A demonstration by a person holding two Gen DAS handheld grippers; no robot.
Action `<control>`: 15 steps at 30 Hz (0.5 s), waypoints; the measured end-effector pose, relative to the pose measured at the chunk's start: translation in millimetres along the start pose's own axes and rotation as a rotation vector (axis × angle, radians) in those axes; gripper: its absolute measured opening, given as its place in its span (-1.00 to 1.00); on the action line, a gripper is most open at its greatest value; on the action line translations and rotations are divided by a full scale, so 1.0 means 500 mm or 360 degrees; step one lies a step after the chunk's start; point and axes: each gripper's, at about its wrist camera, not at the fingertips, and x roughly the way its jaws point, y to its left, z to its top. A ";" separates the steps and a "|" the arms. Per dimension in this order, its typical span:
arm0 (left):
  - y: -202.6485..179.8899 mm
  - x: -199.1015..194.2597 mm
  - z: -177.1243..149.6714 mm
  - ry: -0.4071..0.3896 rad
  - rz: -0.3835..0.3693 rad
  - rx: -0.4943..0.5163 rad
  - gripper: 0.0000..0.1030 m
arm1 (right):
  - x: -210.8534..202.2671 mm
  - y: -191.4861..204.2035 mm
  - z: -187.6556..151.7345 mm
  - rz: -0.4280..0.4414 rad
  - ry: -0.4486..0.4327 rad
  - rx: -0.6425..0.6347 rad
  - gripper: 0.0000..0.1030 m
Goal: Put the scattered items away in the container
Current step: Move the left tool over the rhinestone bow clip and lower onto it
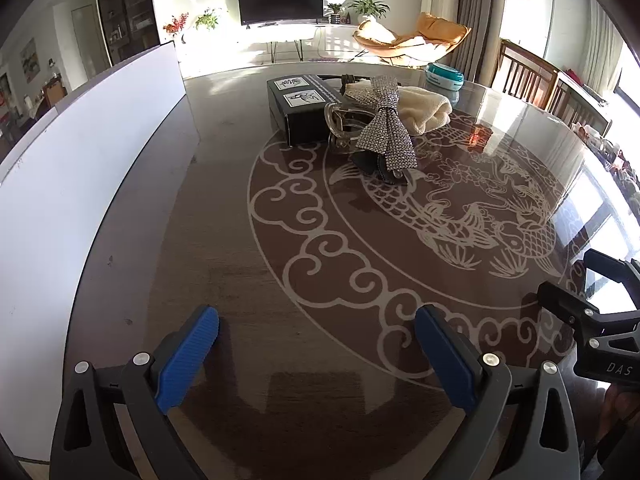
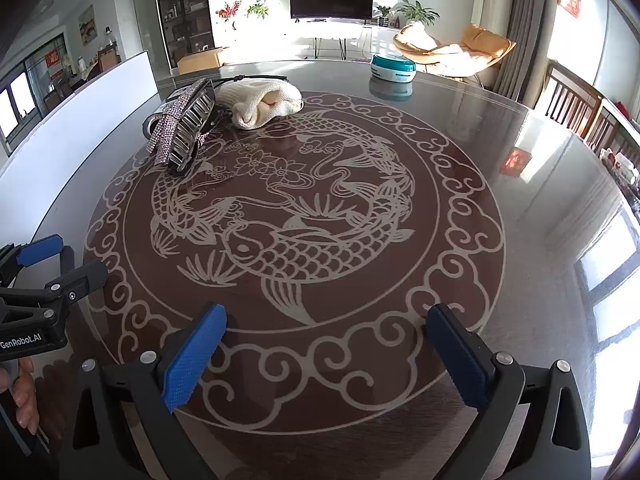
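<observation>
Both grippers, left gripper (image 1: 316, 356) and right gripper (image 2: 326, 354), hover over the table (image 2: 520, 184) with jaws apart and empty, nothing tidied yet, so next I'd reach for the rhinestone bow clip (image 1: 385, 128) beside the black box (image 1: 298, 110).

A rhinestone bow hair clip (image 1: 386, 128) leans against a black box (image 1: 304, 110) beyond the left gripper (image 1: 318, 354), its blue pads parted above the patterned table (image 1: 224, 264).

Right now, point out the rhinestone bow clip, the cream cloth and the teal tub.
rhinestone bow clip (image 1: 385, 128), left wrist view, its knot.
cream cloth (image 2: 266, 102), right wrist view, its folded top.
teal tub (image 2: 392, 67), right wrist view, its side.
</observation>
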 end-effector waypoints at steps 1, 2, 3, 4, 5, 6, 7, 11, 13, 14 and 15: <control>0.000 -0.001 0.000 0.0000 -0.0002 0.0001 0.97 | 0.000 0.001 0.000 0.0000 0.0001 -0.0001 0.99; 0.001 0.000 -0.001 0.0000 -0.0004 0.0002 0.98 | 0.000 0.001 0.000 0.0000 0.0001 0.0000 0.99; 0.001 -0.001 -0.002 0.0002 -0.0006 0.0004 0.99 | 0.000 0.001 0.000 0.0000 0.0001 -0.0001 0.99; 0.000 0.000 -0.002 0.0007 -0.0010 0.0010 1.00 | 0.000 0.001 0.000 0.0000 0.0001 -0.0001 0.99; 0.000 0.001 -0.003 0.0007 -0.0011 0.0010 1.00 | 0.000 0.001 0.000 0.0000 0.0001 -0.0001 0.99; 0.000 0.001 -0.004 0.0006 -0.0011 0.0010 1.00 | 0.000 0.000 0.000 0.0000 0.0001 -0.0001 1.00; 0.000 0.001 -0.004 0.0005 -0.0011 0.0009 1.00 | 0.000 0.001 0.000 0.0000 0.0001 -0.0001 1.00; -0.001 0.002 -0.005 0.0005 -0.0010 0.0008 1.00 | 0.000 0.000 0.000 0.0000 0.0001 -0.0001 1.00; -0.001 0.002 -0.005 0.0006 -0.0011 0.0009 1.00 | 0.000 0.000 0.000 0.0000 0.0001 -0.0001 1.00; -0.001 0.002 -0.005 0.0006 -0.0011 0.0009 1.00 | 0.000 0.001 0.000 0.0000 0.0001 -0.0001 1.00; -0.001 0.002 -0.005 0.0007 -0.0012 0.0009 1.00 | 0.000 0.001 0.000 0.0000 0.0001 -0.0001 1.00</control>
